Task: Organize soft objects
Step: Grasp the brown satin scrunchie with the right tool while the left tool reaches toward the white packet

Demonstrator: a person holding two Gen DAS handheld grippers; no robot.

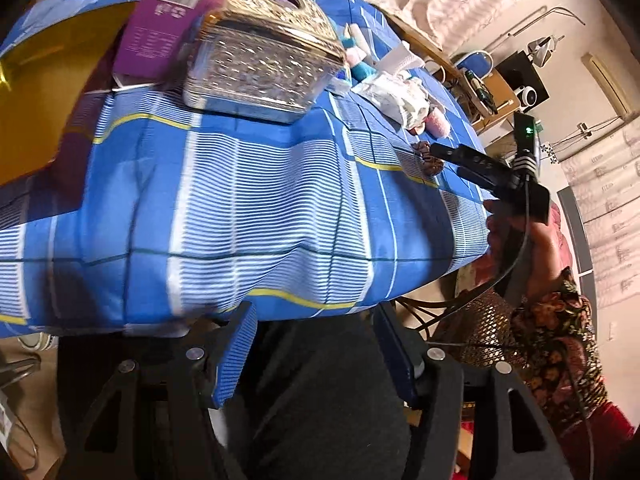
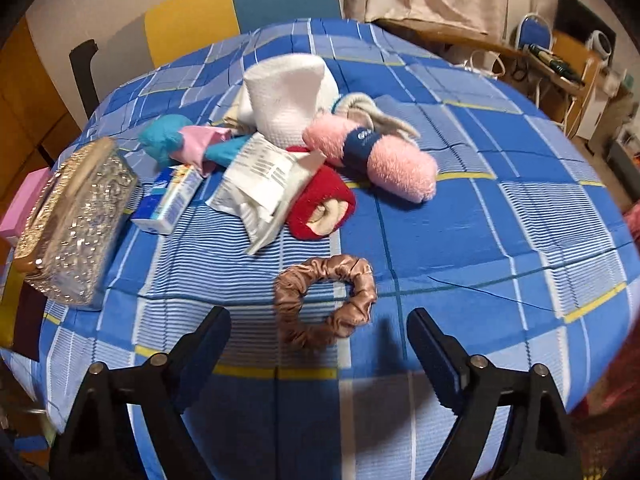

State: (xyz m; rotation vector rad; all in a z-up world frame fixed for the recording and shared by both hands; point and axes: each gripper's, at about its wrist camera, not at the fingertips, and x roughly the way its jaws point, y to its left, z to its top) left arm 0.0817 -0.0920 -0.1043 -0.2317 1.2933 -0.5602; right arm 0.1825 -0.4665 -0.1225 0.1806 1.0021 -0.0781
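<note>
A heap of soft things lies mid-table in the right wrist view: a pink fluffy roll with a navy band (image 2: pixel 372 150), a red rolled cloth (image 2: pixel 320 200), a white folded towel (image 2: pixel 288 92), a teal and pink piece (image 2: pixel 180 144) and a white plastic packet (image 2: pixel 260 180). A tan satin scrunchie (image 2: pixel 326 302) lies near the front edge. My right gripper (image 2: pixel 318 330) is open, hovering just in front of the scrunchie; it also shows in the left wrist view (image 1: pixel 444 154). My left gripper (image 1: pixel 316 332) is open and empty below the table's edge.
A glittery silver box (image 1: pixel 260 68) with a gold lid stands on the blue checked tablecloth (image 1: pixel 260 208), a purple carton (image 1: pixel 168 24) behind it. A small blue and white box (image 2: pixel 168 200) lies beside the heap. A chair (image 2: pixel 84 68) stands at the far side.
</note>
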